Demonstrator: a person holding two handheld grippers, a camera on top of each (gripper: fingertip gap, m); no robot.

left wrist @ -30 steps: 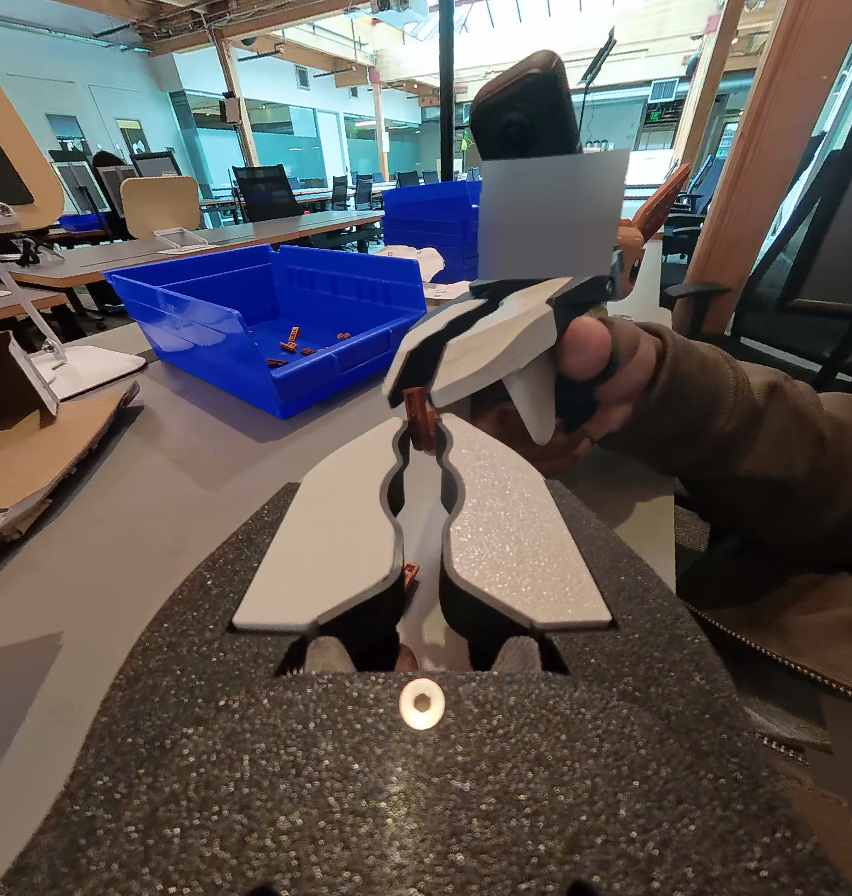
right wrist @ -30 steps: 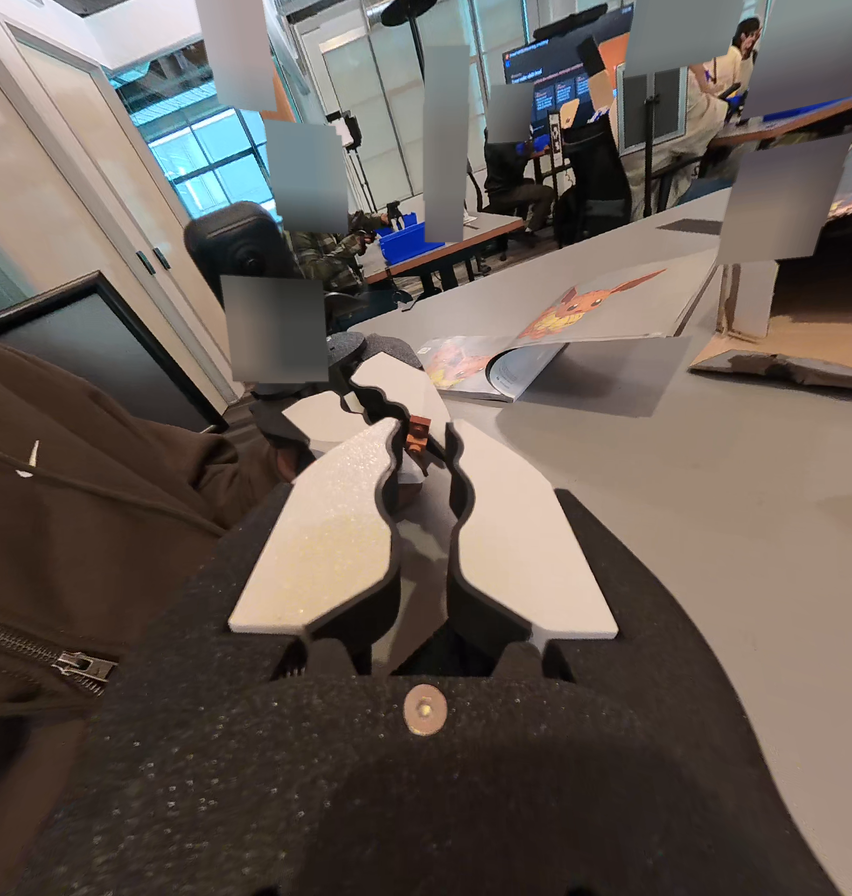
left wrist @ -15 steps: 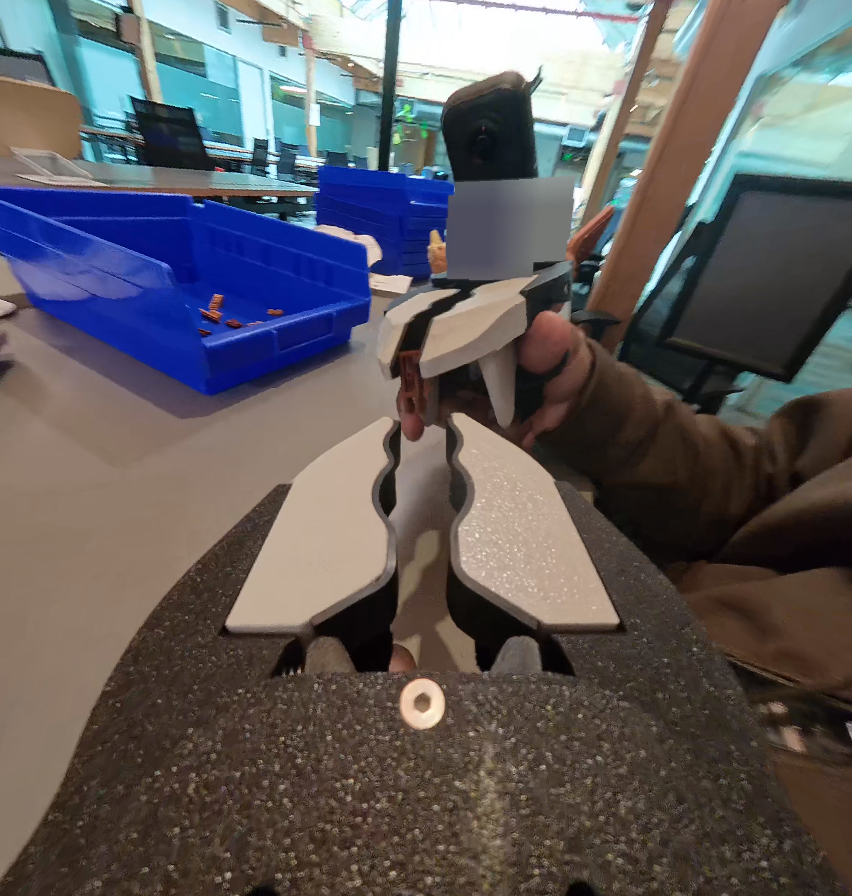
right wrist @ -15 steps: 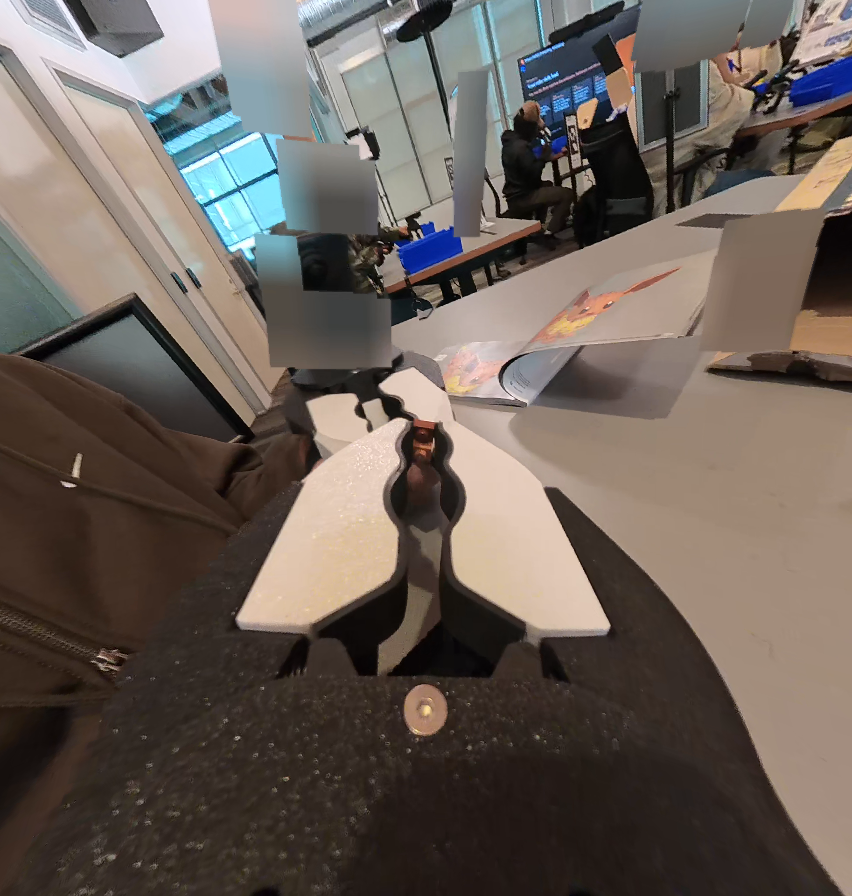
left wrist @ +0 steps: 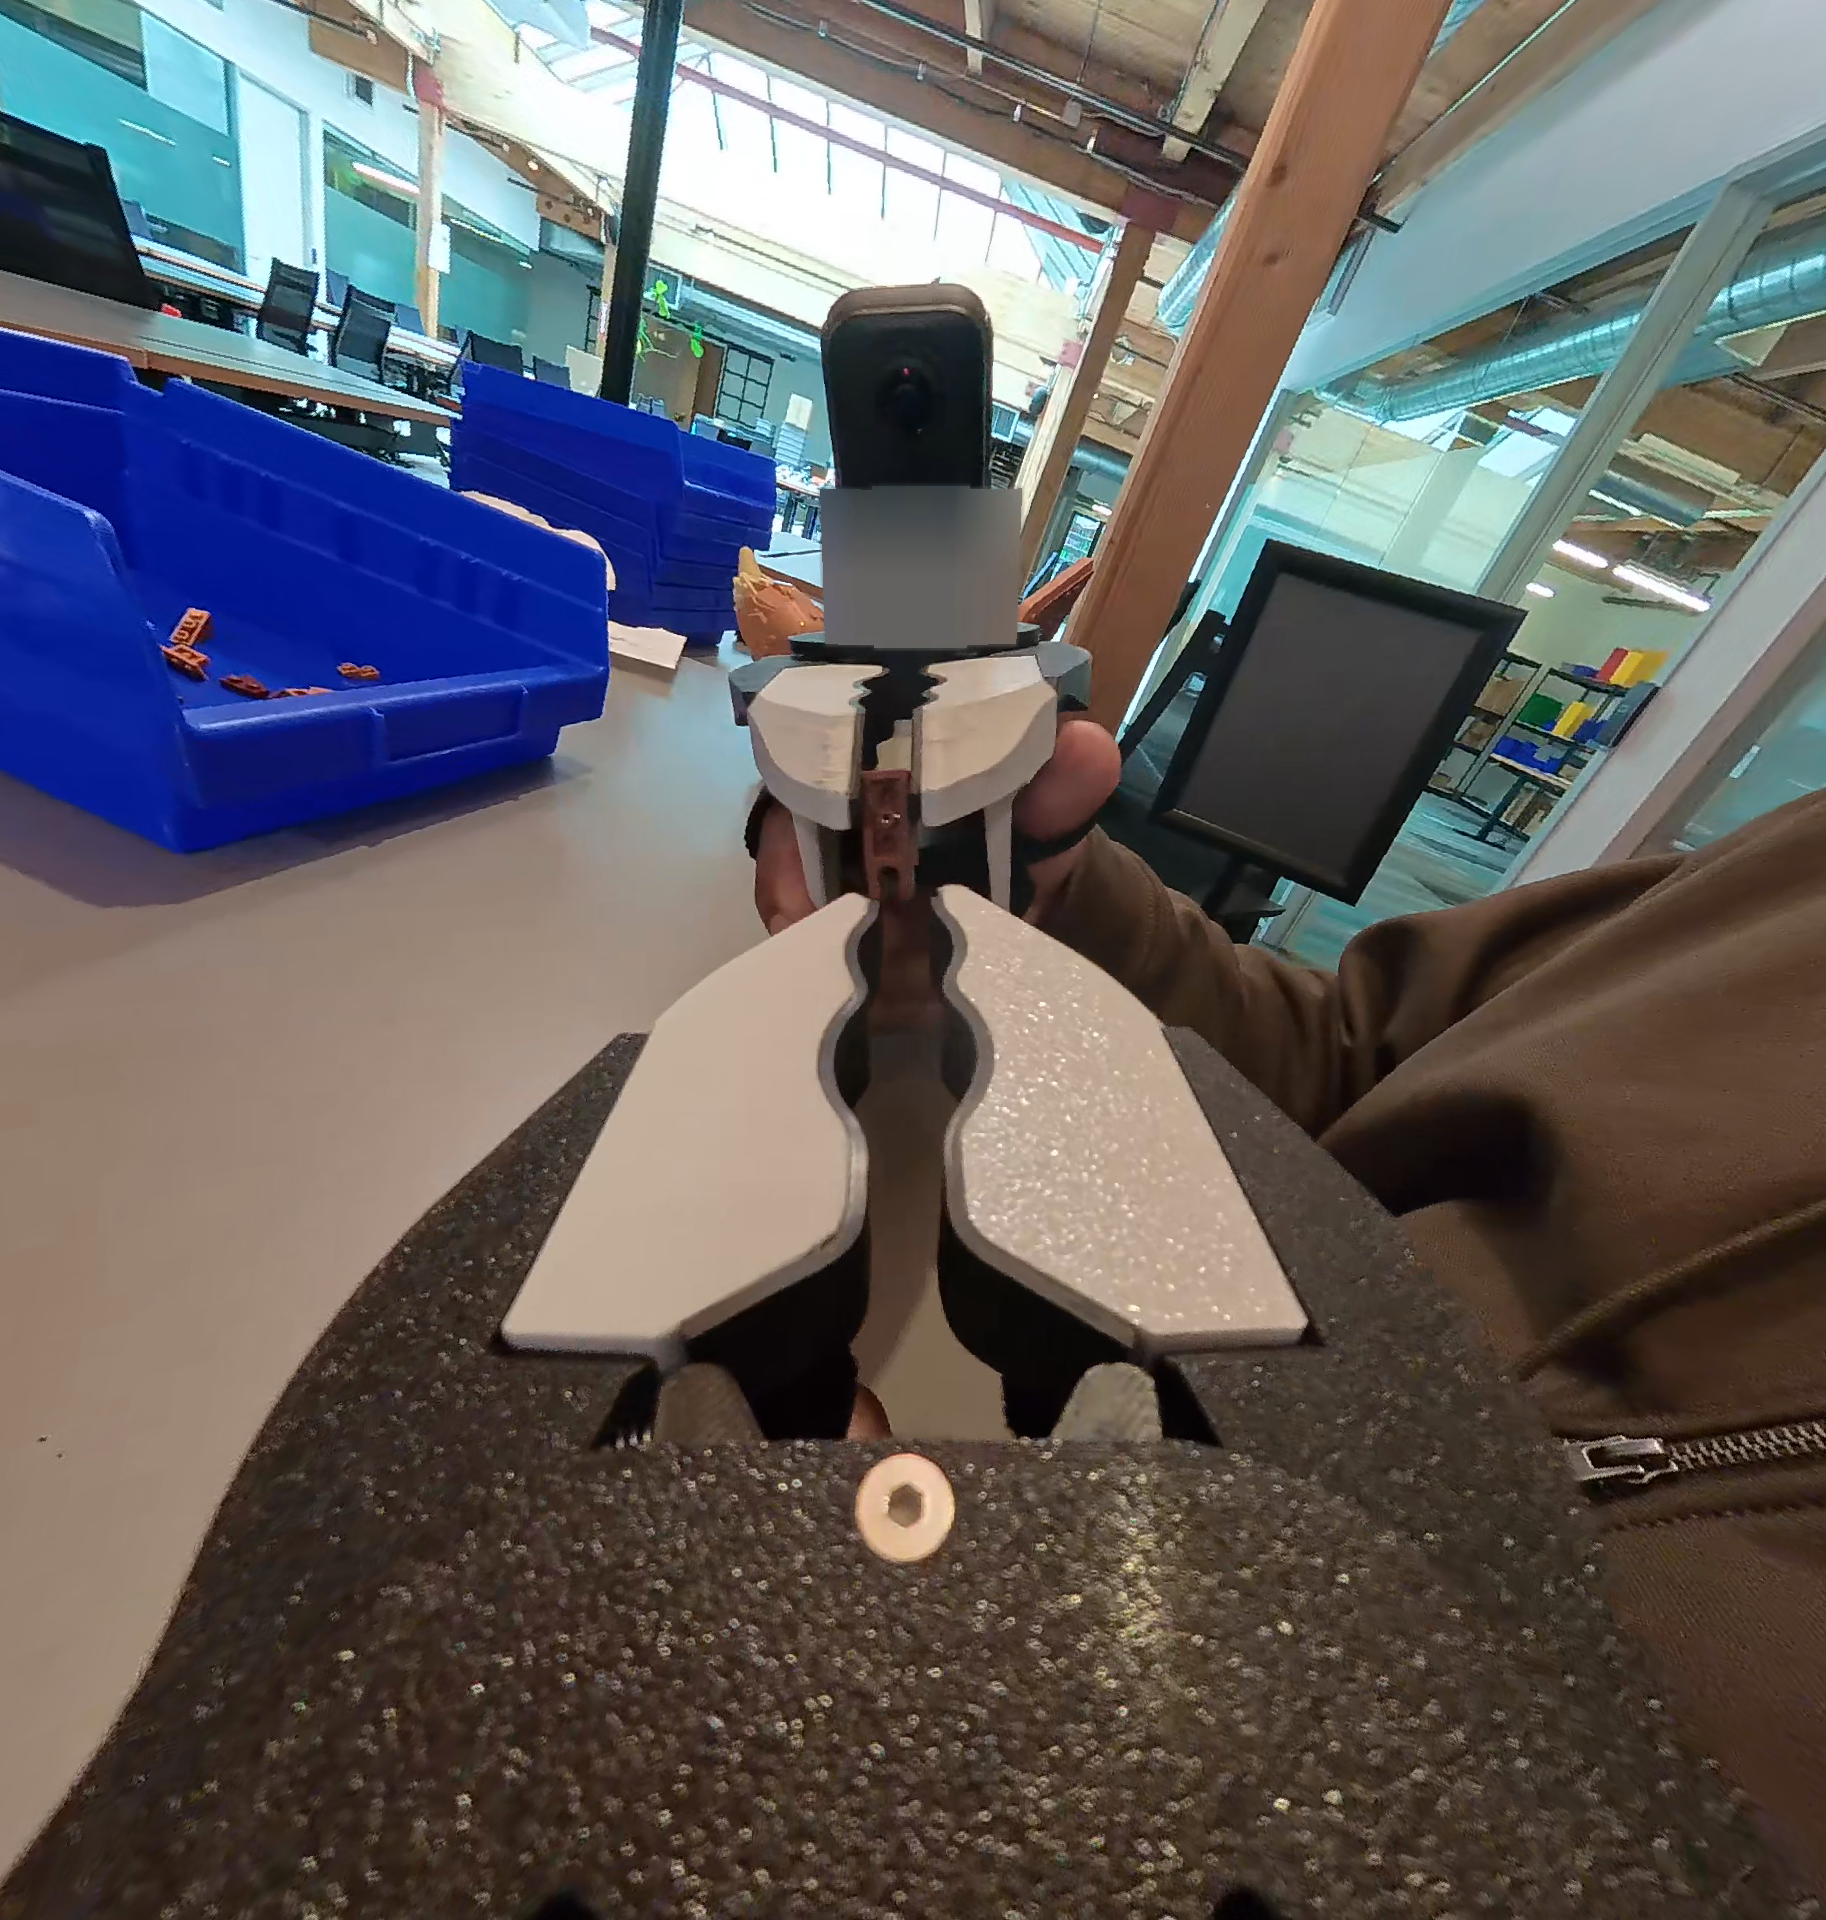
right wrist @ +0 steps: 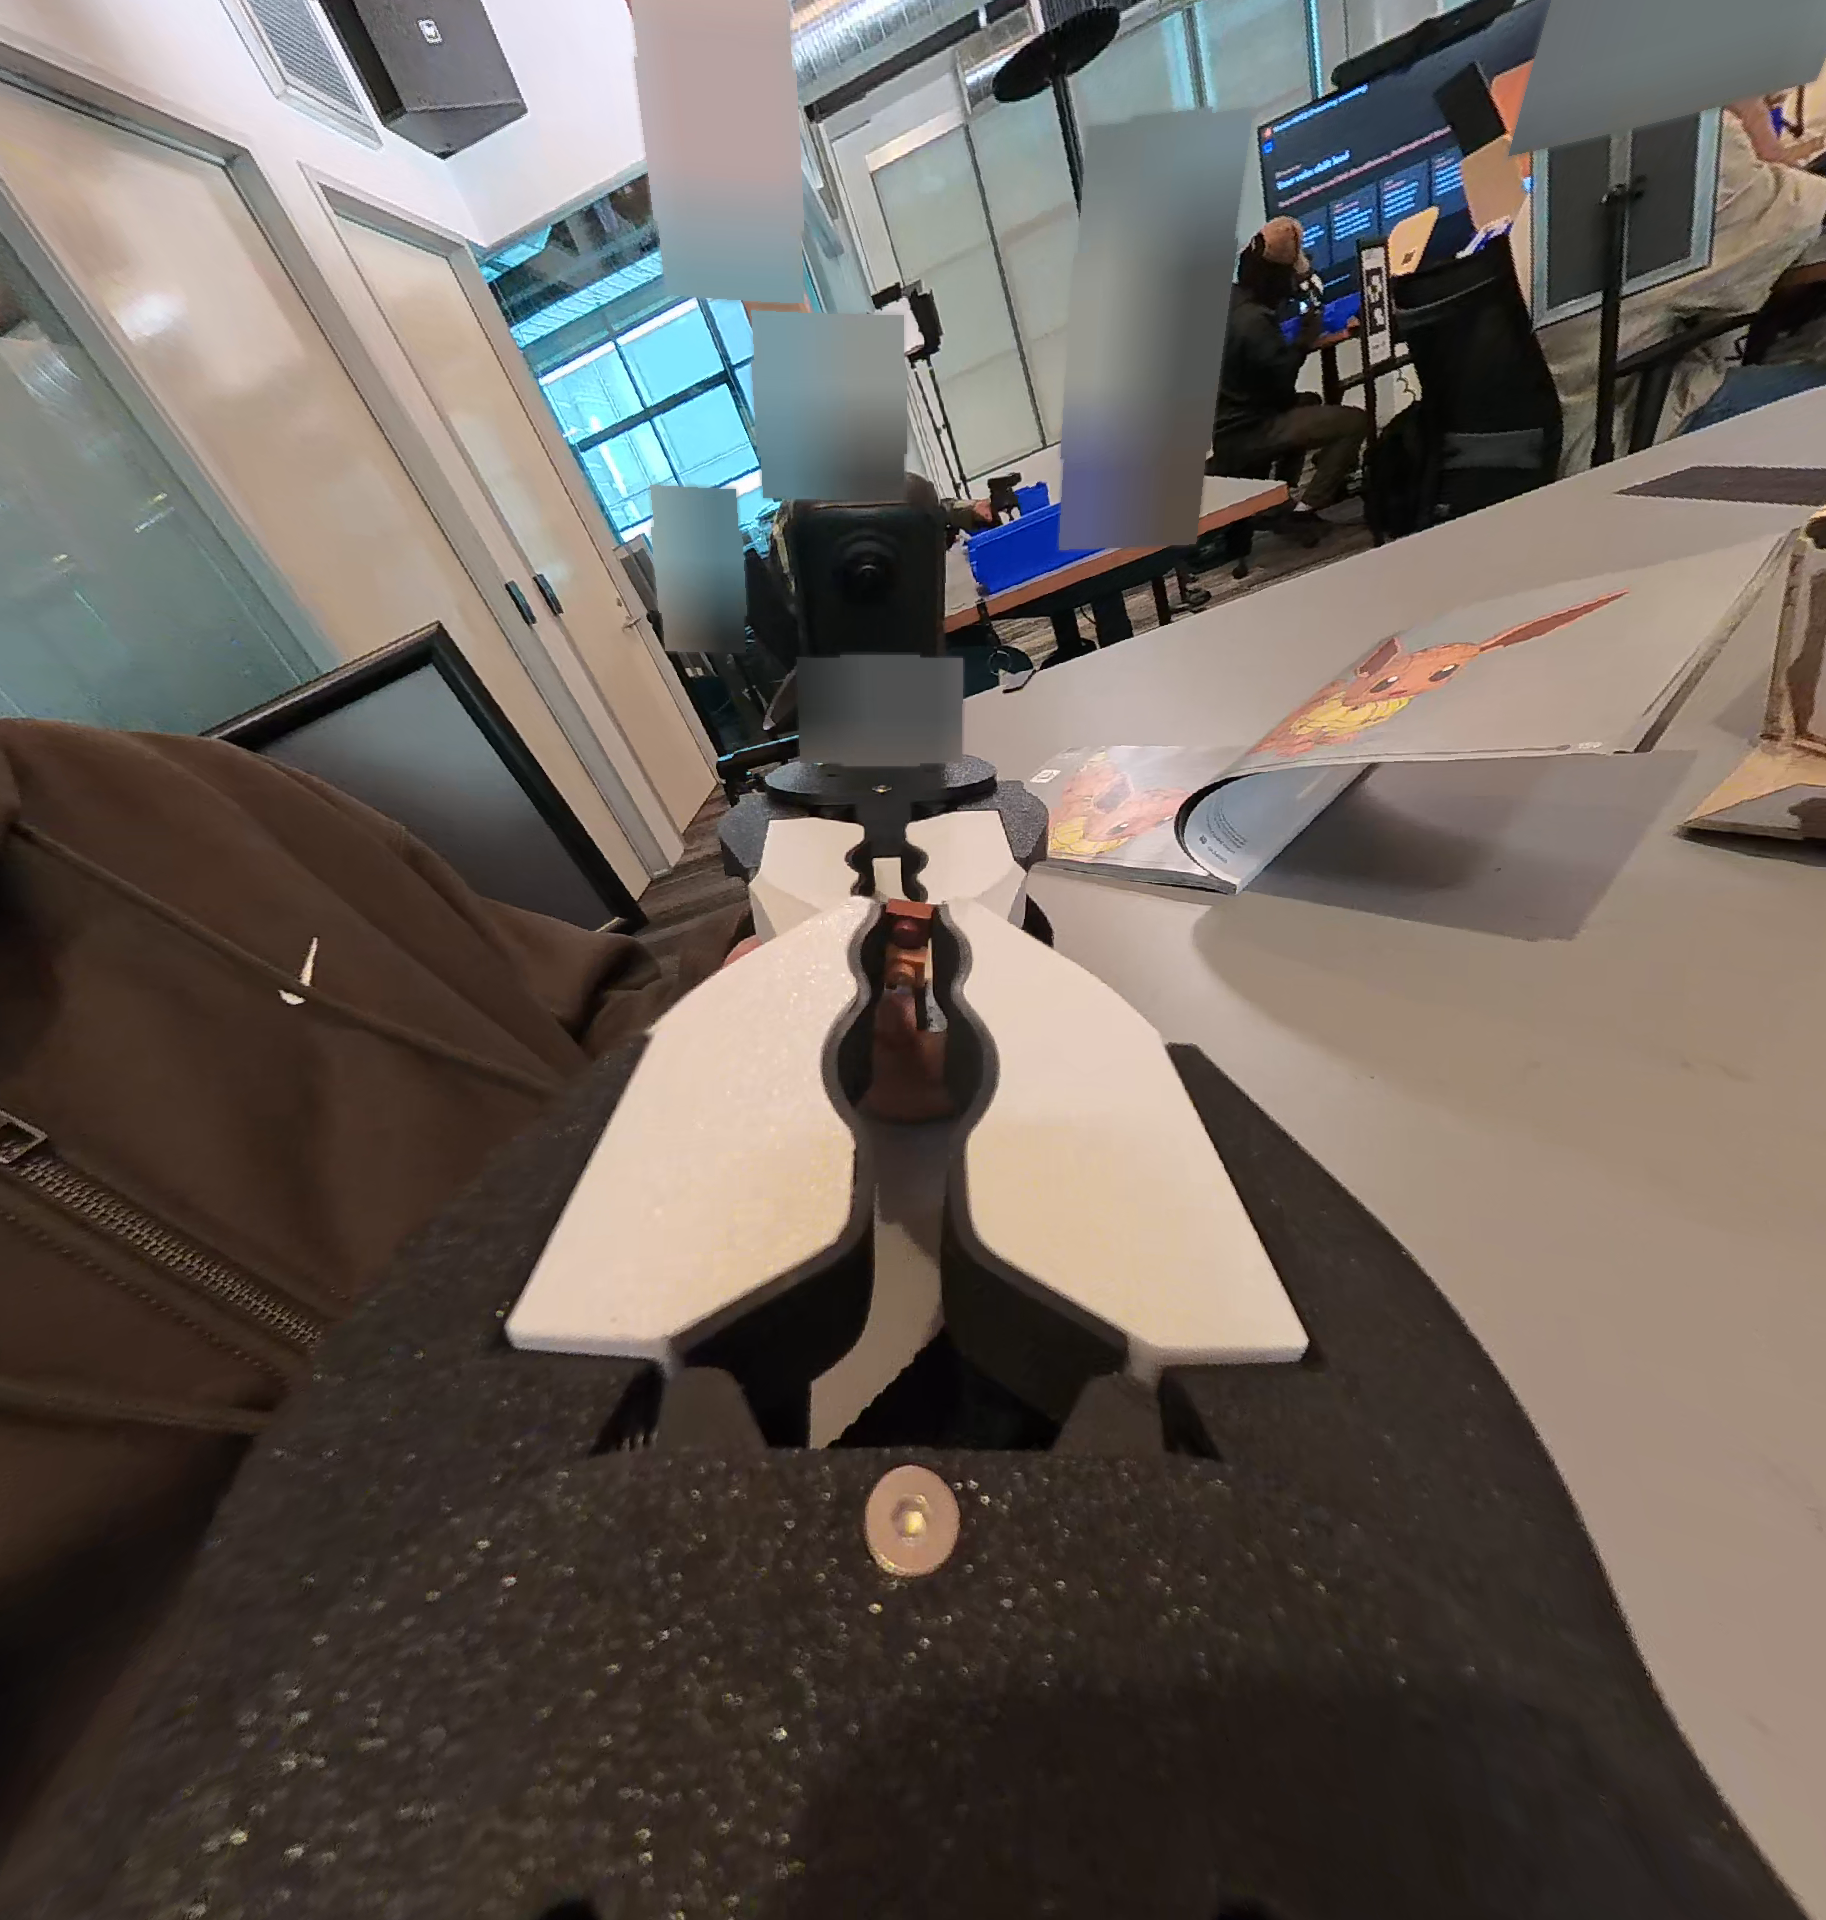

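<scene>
The two grippers face each other nose to nose above a grey tabletop (left wrist: 265,1039), with a small reddish-brown plastic building-brick piece (left wrist: 891,831) bridging them. In the left wrist view the left gripper (left wrist: 901,906) has its white, wavy-edged fingers (left wrist: 763,1091) drawn almost together, tips pinching the near end of the brown piece. At 12 o'clock from those tips the right gripper (left wrist: 893,769) clamps the far end of the same piece between its own white fingers, so the piece runs straight from one to the other. A hand (left wrist: 1070,774) wraps the right gripper's body.

The right wrist view shows the right gripper (right wrist: 907,914) nearly shut on the brown piece (right wrist: 904,971), which lies inside the slot between its fingers, with the left gripper (right wrist: 888,873) touching at 12 o'clock.

Only the left view shows the blue plastic bin (left wrist: 296,665) at 10 o'clock, holding several loose brown bricks (left wrist: 187,639), and a stack of blue bins (left wrist: 618,488) behind it. Only the right view shows an open illustrated booklet (right wrist: 1408,738) at 2 o'clock and a torn cardboard box (right wrist: 1813,707) at 3 o'clock. A brown zipped jacket (right wrist: 213,1039) fills its 9 o'clock side.
</scene>
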